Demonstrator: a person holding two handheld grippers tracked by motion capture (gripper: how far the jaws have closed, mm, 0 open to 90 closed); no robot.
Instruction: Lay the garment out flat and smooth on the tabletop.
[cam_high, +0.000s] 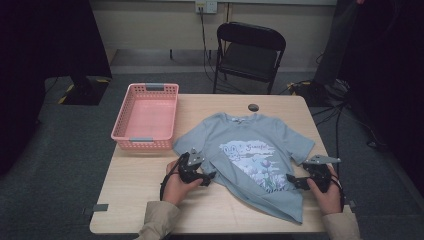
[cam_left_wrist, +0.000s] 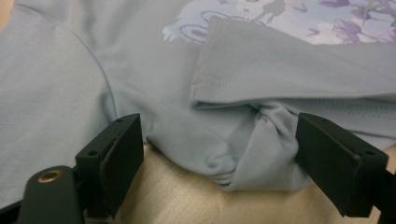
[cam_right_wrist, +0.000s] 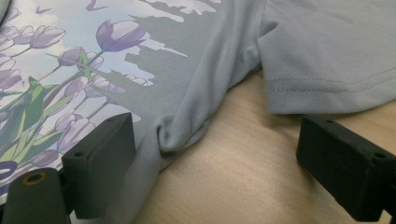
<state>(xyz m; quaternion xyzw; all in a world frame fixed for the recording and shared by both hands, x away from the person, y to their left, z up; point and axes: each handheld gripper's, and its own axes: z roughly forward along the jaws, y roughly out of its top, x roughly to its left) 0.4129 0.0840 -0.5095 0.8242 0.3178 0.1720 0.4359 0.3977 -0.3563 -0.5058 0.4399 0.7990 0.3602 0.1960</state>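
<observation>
Right now I hold a hand-held gripper in each hand over a pale wooden desk (cam_high: 150, 175). A light blue T-shirt (cam_high: 250, 150) lies flat, front up, across the middle and right of the desk, its collar toward the far edge and a print of purple tulips on its chest. The lower left part of the shirt is folded over onto the front.

My left hand-held gripper (cam_high: 210, 176) sits at the shirt's left edge, jaws spread wide. In the left gripper view, a bunched fold of blue cloth (cam_left_wrist: 243, 158) lies between the jaws, just touching the right one.

My right hand-held gripper (cam_high: 292, 182) rests at the shirt's right side, below the sleeve (cam_right_wrist: 336, 60), jaws also wide apart. In the right gripper view, a small pucker of cloth (cam_right_wrist: 180, 133) lies just beside its left jaw, with bare wood between the jaws.

A pink plastic basket (cam_high: 120, 131) stands at the desk's far left corner.
</observation>
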